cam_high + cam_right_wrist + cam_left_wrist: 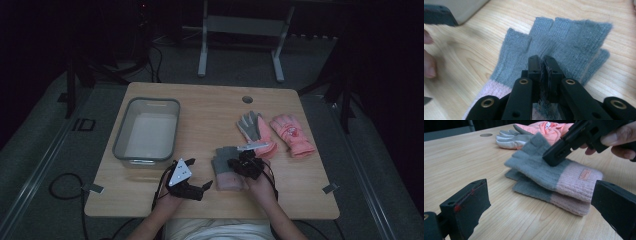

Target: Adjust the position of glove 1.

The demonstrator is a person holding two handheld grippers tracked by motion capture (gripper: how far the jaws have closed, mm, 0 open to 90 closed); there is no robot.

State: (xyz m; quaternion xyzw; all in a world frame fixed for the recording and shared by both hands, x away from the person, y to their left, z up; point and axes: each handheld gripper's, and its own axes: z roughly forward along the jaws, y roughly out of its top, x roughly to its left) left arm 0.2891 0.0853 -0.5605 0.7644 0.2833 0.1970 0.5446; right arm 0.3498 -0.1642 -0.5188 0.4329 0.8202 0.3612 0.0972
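Note:
Two knitted fingerless gloves, grey with pink cuffs, lie stacked near the table's front edge. My right gripper (234,162) (543,66) rests on the grey palm of the top knitted glove (226,172) (534,165) (574,37), its jaws shut with a pinch of grey knit between them. The finger end of that glove is raised slightly off the lower knitted glove (531,191) (602,56). My left gripper (199,173) (544,202) stands open just left of the pair and faces them, with nothing between its jaws.
A grey-palmed ski glove (255,131) (511,138) and a pink ski glove (292,135) (549,127) lie right of centre. A clear plastic bin (147,102) stands empty at the left. A cable hole (247,99) is near the table's far edge.

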